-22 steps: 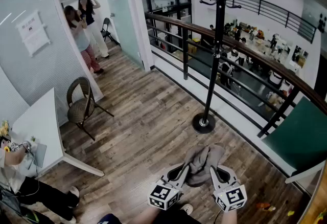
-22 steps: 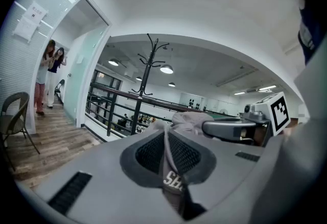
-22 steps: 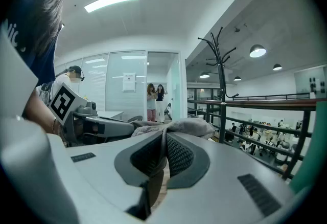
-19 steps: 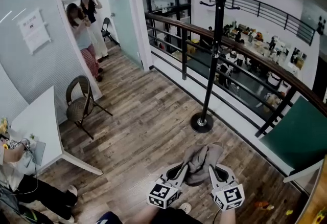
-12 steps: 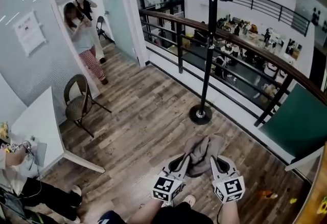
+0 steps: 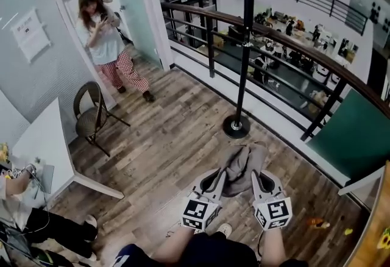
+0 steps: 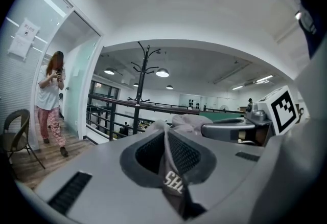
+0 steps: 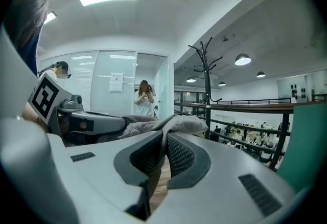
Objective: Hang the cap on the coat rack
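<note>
A grey cap [image 6: 239,168] hangs limp between my two grippers at the bottom centre of the head view. My left gripper [image 6: 222,174] is shut on the cap's left edge, where a fabric tab with white letters [image 7: 172,181] is pinched between its jaws. My right gripper [image 6: 256,171] is shut on the cap's right edge [image 8: 176,123]. The black coat rack [image 6: 244,46] stands on its round base [image 6: 236,127] ahead of me, next to the railing, well beyond the cap. Its hooks [image 7: 144,67] [image 8: 206,57] show high up in both gripper views.
A dark railing [image 6: 286,52] runs behind the rack, with a lower floor beyond. A person in a white top [image 6: 106,37] walks at the far left near a wicker chair [image 6: 90,116]. A white table [image 6: 46,150] stands at the left. A green panel [image 6: 356,144] is at the right.
The view has drawn closer to the coat rack, with the cap carried forward in both grippers. The person in the white top has walked nearer, toward the chair.
</note>
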